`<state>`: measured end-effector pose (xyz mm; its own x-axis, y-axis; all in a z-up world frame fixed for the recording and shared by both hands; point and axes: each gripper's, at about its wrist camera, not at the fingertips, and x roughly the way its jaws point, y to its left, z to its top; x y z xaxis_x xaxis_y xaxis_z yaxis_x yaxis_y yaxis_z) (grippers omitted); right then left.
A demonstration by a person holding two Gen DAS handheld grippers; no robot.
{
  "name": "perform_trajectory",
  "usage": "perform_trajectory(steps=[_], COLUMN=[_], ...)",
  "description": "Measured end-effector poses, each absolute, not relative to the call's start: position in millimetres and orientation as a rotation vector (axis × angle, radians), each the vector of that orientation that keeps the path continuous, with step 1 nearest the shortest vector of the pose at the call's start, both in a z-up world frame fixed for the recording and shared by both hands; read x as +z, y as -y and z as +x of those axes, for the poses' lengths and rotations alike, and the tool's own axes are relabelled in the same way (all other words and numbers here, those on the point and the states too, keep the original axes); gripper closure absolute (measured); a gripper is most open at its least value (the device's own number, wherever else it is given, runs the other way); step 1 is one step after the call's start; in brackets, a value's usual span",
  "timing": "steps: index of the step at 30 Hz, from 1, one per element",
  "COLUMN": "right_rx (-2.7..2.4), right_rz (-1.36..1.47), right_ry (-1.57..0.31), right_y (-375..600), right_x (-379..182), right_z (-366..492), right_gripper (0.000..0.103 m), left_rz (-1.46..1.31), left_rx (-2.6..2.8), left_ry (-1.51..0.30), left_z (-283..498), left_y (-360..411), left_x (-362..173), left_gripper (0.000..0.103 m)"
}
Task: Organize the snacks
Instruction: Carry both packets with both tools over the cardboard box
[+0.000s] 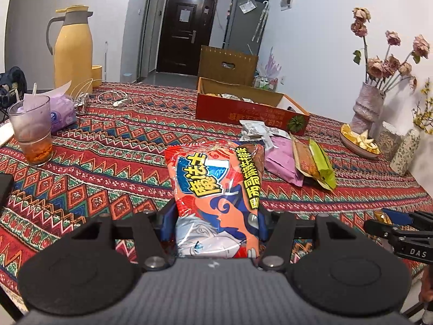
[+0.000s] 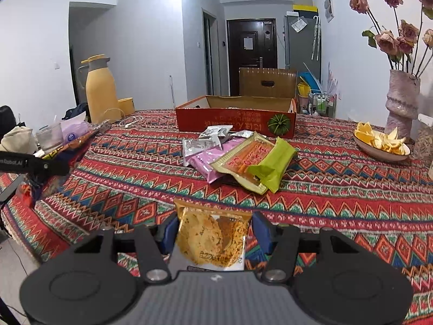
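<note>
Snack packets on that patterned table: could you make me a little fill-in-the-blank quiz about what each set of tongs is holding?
1. The left tongs grip a glossy red-orange ____ packet.
2. The right tongs grip a small golden ____ packet.
3. The long green wrapper lies in front of the open red ____ box.
4. The shallow dish holds orange ____.

Missing words: snack; biscuit; cardboard; peels

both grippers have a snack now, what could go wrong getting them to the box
The pile of loose packets lies right in front of the red box, so a low pass could scatter it. The left gripper clamps only the lower end of the tall orange packet; it may flop or slip. The bowl of orange peel sits close on the right.
</note>
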<state>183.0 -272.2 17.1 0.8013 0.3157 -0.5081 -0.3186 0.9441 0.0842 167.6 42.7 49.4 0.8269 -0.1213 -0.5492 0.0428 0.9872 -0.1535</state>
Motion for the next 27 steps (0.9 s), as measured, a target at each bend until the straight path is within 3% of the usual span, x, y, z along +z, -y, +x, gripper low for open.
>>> perform_trajectory(steps=[13, 19, 27], right_rx=[0.339, 0.334, 0.353], right_rz=[0.031, 0.028, 0.002], right_ry=[-0.535, -0.542, -0.466], right_y=[272.8, 275.3, 292.8], right_x=[12.9, 11.7, 50.3], right_z=[177.6, 200.7, 258.9], right_gripper=[0.046, 0.046, 0.046], left_rz=[-0.125, -0.132, -0.113], left_rx=[-0.088, -0.08, -0.109], left_ry=[-0.595, -0.619, -0.575], left_z=[164.2, 186.5, 252.3], left_y=[-43.2, -49.6, -69.4], left_x=[48.3, 42.3, 75.8], left_gripper=[0.047, 0.047, 0.047])
